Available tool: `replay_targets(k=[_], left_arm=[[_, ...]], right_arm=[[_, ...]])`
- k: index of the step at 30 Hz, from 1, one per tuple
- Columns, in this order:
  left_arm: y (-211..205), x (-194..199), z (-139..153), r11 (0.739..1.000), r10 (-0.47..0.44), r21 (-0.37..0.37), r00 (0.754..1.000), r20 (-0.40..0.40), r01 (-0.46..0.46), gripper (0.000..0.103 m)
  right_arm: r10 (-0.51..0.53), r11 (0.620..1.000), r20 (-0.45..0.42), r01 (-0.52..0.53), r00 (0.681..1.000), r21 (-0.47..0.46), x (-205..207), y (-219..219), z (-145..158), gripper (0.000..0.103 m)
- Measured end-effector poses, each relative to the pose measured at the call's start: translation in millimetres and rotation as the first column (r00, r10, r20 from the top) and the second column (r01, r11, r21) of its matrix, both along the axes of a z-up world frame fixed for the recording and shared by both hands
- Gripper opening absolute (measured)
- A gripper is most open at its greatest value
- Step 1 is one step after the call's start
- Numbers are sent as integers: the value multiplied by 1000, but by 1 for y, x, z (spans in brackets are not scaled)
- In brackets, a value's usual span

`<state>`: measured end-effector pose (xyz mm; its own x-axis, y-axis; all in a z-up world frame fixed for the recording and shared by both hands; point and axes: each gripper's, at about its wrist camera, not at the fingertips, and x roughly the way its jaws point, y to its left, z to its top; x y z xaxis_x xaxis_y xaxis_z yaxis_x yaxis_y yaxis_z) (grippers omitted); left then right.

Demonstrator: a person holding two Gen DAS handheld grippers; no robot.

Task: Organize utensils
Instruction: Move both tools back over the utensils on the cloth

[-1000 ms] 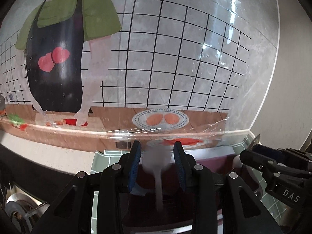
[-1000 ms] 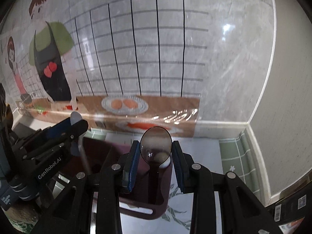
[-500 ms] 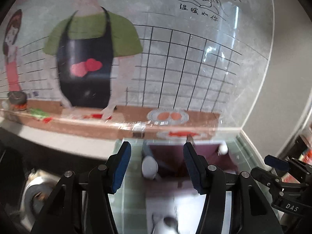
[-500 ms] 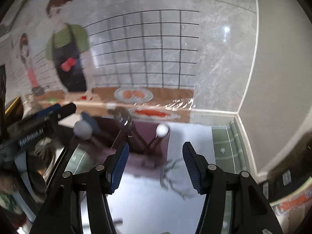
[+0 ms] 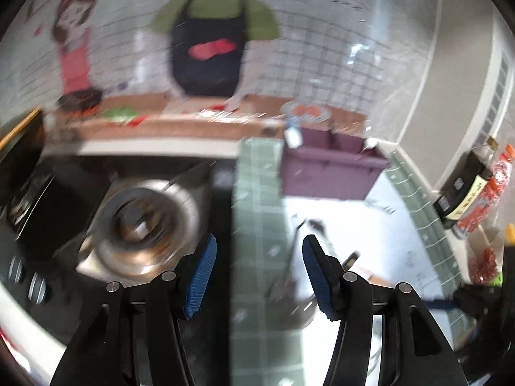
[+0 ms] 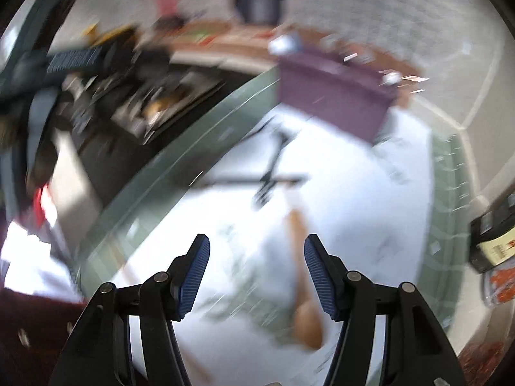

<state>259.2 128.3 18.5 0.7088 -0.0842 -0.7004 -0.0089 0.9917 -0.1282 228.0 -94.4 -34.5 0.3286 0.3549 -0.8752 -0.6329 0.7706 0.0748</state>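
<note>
A tiled wall with a cartoon cook decal (image 5: 212, 41) is seen behind a counter covered by a green-bordered white mat (image 5: 257, 199); the left wrist view is motion-blurred. The left gripper (image 5: 259, 267) is held with fingers spread, nothing between them. A purple utensil holder (image 5: 328, 173) is seen at the mat's far end, with blurred utensil tips at its rim. A steel pot (image 5: 145, 222) is noted left. Dark utensils beyond the fingers cannot be identified.

The right wrist view is more blurred. The right gripper (image 6: 257, 273) is likewise spread and empty. A wooden spoon (image 6: 304, 283) lies on the mat between the fingers; crossed dark utensils (image 6: 270, 177) lie nearer the holder (image 6: 334, 99).
</note>
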Motion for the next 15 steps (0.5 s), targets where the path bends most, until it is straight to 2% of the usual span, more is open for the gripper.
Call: replay_targets(k=[3, 7, 10, 14, 15], left_arm=[[22, -23, -12, 998, 60, -21, 998, -19, -60, 57], [42, -44, -21, 991, 125, -48, 992, -19, -126, 57], [50, -52, -27, 987, 148, -52, 988, -36, -149, 57], [51, -50, -29, 987, 146, -62, 988, -46, -149, 57], [51, -48, -30, 987, 145, -67, 988, -50, -148, 57]], right_arm=[[114, 993, -68, -115, 991, -3, -33, 21, -23, 53], [203, 978, -115, -207, 972, -22, -57, 41, -47, 33], [232, 971, -98, -237, 968, -41, -63, 46, -50, 29], [231, 969, -81, -236, 970, -70, -63, 45, -49, 10], [220, 971, -85, -226, 972, -70, -62, 41, -49, 10]])
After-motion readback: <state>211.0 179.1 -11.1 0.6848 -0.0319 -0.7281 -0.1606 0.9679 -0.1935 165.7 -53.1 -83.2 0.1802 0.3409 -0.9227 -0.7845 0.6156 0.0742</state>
